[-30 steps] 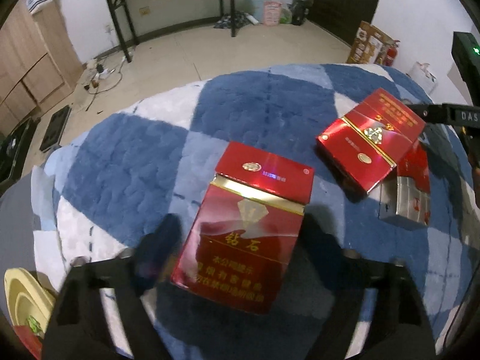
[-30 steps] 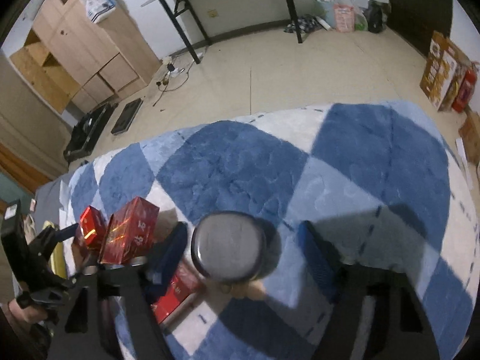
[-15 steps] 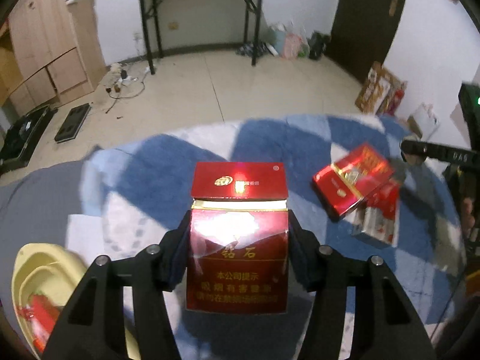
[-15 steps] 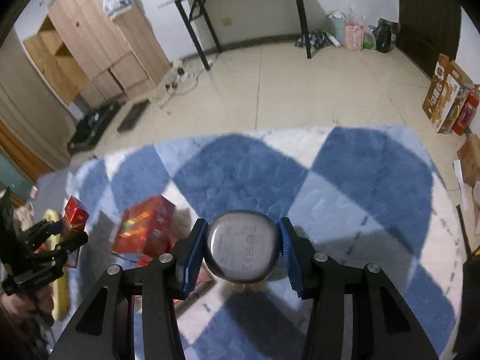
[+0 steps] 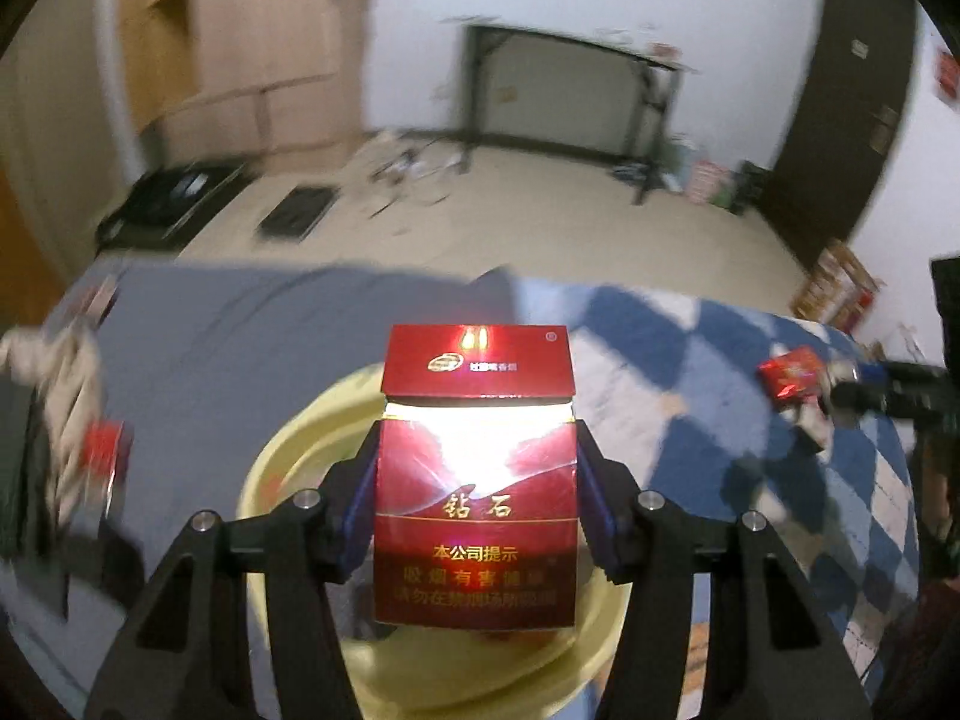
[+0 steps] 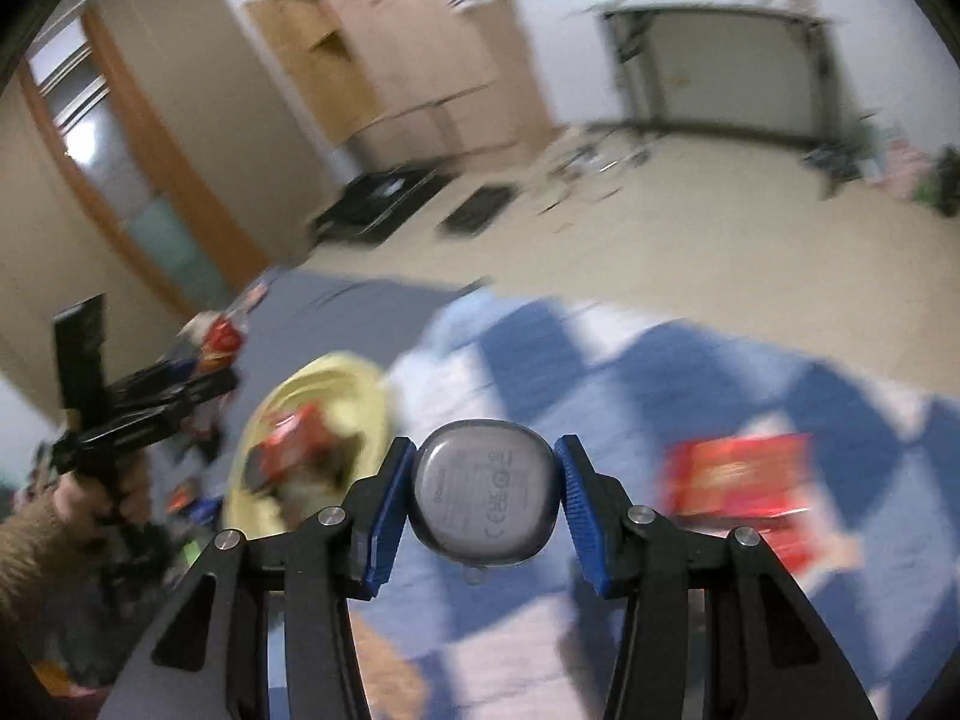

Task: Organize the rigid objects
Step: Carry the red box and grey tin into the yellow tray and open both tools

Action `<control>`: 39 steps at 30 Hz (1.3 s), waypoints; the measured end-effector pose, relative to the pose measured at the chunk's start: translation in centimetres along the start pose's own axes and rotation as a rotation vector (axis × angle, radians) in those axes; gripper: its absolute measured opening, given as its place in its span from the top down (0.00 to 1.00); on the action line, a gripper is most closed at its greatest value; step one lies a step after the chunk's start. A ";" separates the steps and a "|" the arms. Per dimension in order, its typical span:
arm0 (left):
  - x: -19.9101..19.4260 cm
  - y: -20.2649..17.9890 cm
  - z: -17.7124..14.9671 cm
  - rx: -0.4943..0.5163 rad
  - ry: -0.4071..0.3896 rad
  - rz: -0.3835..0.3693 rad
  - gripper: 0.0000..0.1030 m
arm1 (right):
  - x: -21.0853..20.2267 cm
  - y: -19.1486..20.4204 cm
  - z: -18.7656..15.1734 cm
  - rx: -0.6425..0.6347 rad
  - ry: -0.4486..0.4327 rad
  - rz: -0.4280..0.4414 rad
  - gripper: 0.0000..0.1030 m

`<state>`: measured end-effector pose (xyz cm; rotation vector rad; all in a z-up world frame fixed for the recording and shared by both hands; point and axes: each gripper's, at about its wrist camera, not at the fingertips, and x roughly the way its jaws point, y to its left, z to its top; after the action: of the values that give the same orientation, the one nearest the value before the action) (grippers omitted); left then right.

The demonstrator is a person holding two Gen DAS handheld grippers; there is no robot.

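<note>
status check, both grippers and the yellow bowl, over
Left gripper shut on red cigarette pack, above round yellow plastic bowl. Right gripper shut on grey rounded case. Nothing in the way.

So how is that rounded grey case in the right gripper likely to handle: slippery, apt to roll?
The grey case looks smooth and glossy, so probably somewhat slippery. The right gripper pinches it only at its curved sides, so it may twist or pop out if squeezed off-centre. It appears rigid; set down on the blue checked blanket, it would likely lie flat rather than roll.
</note>
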<state>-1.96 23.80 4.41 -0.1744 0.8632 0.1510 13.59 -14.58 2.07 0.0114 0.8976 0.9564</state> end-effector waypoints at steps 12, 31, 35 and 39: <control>3.9 4.7 -4.5 -0.091 0.076 0.093 0.43 | 12.5 14.0 -4.5 -0.226 0.143 0.080 0.54; 9.5 8.6 -5.3 -0.203 0.129 0.091 0.43 | 23.4 17.7 -7.5 -0.334 0.156 -0.057 0.54; 9.4 8.5 -5.4 -0.217 0.139 0.093 0.35 | 23.4 18.1 -7.4 -0.355 0.164 -0.065 0.53; 8.3 8.2 -5.9 -0.230 0.121 0.087 0.11 | 21.9 18.2 -7.3 -0.390 0.146 -0.032 0.41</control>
<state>-2.61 31.05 -6.44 -0.3644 0.9733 0.3241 1.55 9.34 -10.19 -0.4089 0.8291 1.0991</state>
